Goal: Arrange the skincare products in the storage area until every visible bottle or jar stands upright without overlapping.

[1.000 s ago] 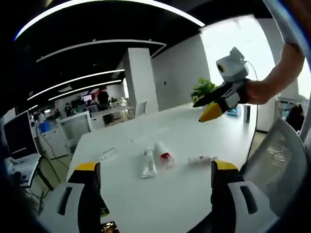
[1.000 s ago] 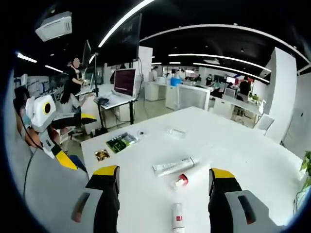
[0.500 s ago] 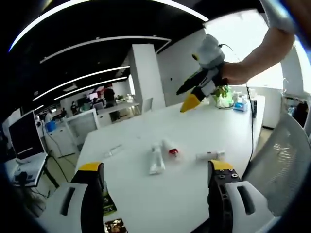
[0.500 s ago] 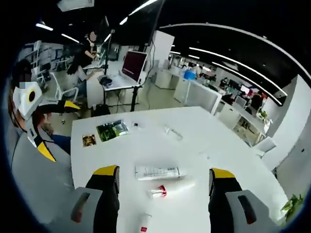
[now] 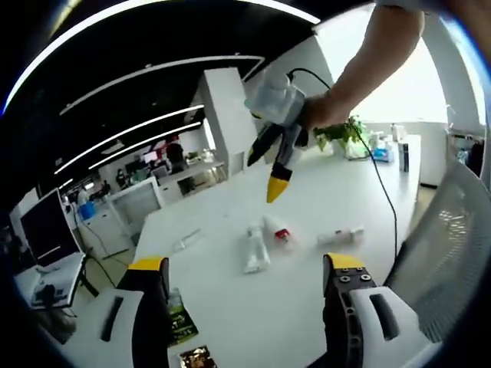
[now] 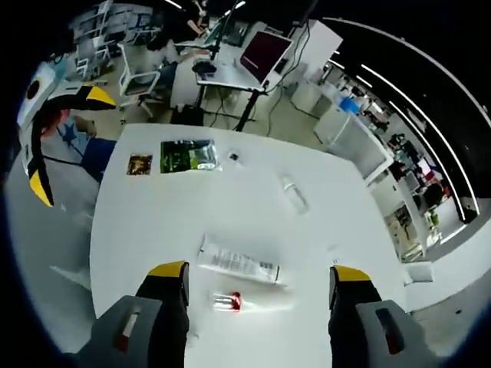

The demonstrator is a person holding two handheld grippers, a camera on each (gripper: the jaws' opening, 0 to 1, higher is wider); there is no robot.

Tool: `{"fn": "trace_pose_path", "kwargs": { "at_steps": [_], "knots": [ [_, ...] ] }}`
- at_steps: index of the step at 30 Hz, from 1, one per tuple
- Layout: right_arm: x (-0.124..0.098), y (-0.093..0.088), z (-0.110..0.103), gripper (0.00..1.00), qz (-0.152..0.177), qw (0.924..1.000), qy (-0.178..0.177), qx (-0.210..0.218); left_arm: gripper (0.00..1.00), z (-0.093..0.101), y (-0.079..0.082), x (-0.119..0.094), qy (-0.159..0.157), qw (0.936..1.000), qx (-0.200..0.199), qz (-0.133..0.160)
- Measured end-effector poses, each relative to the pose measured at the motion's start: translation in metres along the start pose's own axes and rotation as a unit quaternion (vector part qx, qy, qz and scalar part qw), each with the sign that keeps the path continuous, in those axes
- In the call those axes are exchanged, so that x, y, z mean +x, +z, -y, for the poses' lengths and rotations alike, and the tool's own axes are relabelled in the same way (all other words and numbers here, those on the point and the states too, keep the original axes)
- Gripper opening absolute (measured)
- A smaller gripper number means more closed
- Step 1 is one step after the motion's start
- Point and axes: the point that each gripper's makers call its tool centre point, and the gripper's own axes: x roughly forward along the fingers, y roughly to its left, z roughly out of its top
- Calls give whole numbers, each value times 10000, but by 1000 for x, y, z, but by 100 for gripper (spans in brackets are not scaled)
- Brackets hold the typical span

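On the white worktop the flat tube and red-capped bottle lie toppled; we lower the open, empty right hand-held gripper squarely over one, left hand-held gripper likewise open.

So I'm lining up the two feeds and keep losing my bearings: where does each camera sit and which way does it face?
Left gripper view: rides the left gripper, looking low across the white table; the right gripper and a forearm hang above.
Right gripper view: rides the right gripper, looking steeply down at the table; the left gripper is at its left.
Shared: the lying white tube and red-capped tube.
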Motion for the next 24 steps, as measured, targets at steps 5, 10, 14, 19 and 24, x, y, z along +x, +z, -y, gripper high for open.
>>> {"fn": "trace_pose_path", "kwargs": {
  "at_steps": [5,10,14,19,24],
  "knots": [
    [23,0,-9,75,-214,9963,292,-784,77,-2,2,-1,33,10000,-9,65],
    [42,-13,-16,77,-533,9890,631,-1230,70,-11,-3,-2,233,9997,-40,-40],
    [60,-24,-19,77,-750,9842,810,-1388,69,-17,-6,-2,337,9993,-85,-98],
    [77,-41,-20,77,-1057,9769,991,-1573,67,-17,-5,-3,375,9992,75,-80],
    [93,-51,-20,77,-1158,9688,1279,-1783,66,-22,-4,-5,488,9987,95,-55]
  ]
}}
